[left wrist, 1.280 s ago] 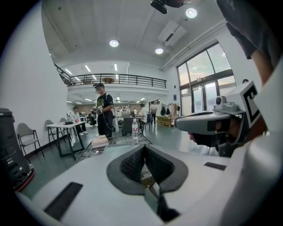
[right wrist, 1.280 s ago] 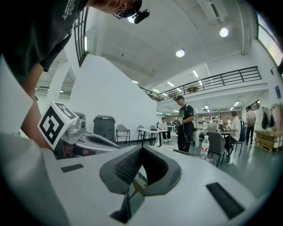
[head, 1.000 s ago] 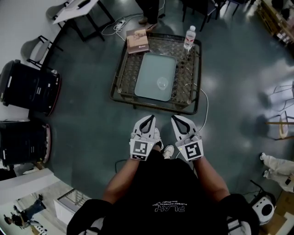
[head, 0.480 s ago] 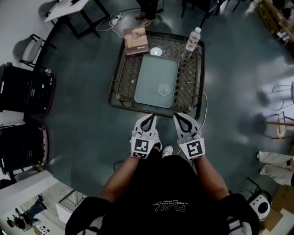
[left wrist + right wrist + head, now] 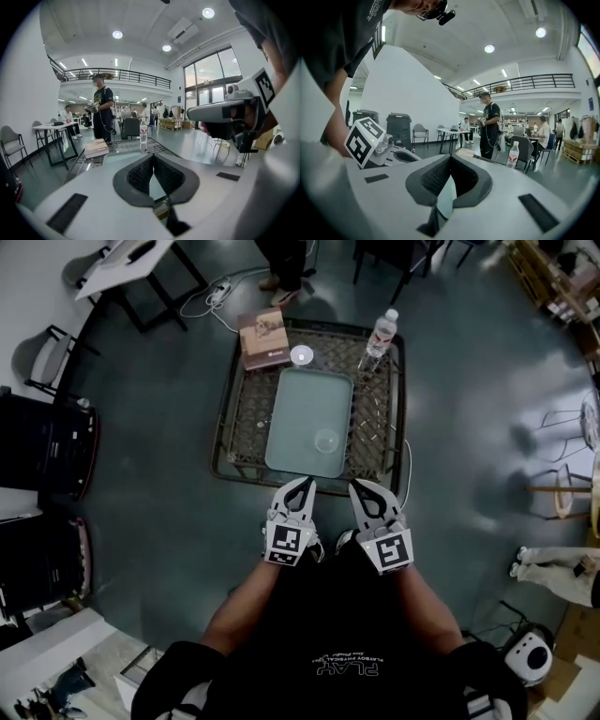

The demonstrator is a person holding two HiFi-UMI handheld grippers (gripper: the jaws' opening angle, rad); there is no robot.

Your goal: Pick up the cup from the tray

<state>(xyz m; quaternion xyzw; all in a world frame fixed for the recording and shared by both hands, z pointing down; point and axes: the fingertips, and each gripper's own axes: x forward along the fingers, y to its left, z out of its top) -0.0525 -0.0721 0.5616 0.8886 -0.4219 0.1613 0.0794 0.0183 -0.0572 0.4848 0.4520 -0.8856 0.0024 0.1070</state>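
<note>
Ahead of you, a mesh worktop [image 5: 246, 418] carries a book [image 5: 263, 337] at its far left corner. A small white disc [image 5: 301, 355] lies just beside the book, and a water bottle [image 5: 379, 335] stands upright at the far right corner. A person [image 5: 281, 259] stands beyond it. Black bins [image 5: 42, 442] sit on the floor to your left.

There are two grippers, the left gripper [image 5: 305, 482] and the right gripper [image 5: 357, 486]. Ahead of their tips is one low table [image 5: 246, 409]. It carries one tray [image 5: 300, 409], one clear cup [image 5: 326, 440], one water bottle [image 5: 379, 334], one book [image 5: 263, 337] and one small white round thing [image 5: 301, 354]. Off the left gripper's side stand two bins, a nearer black bin [image 5: 37, 554] and a farther black bin [image 5: 42, 442].
</note>
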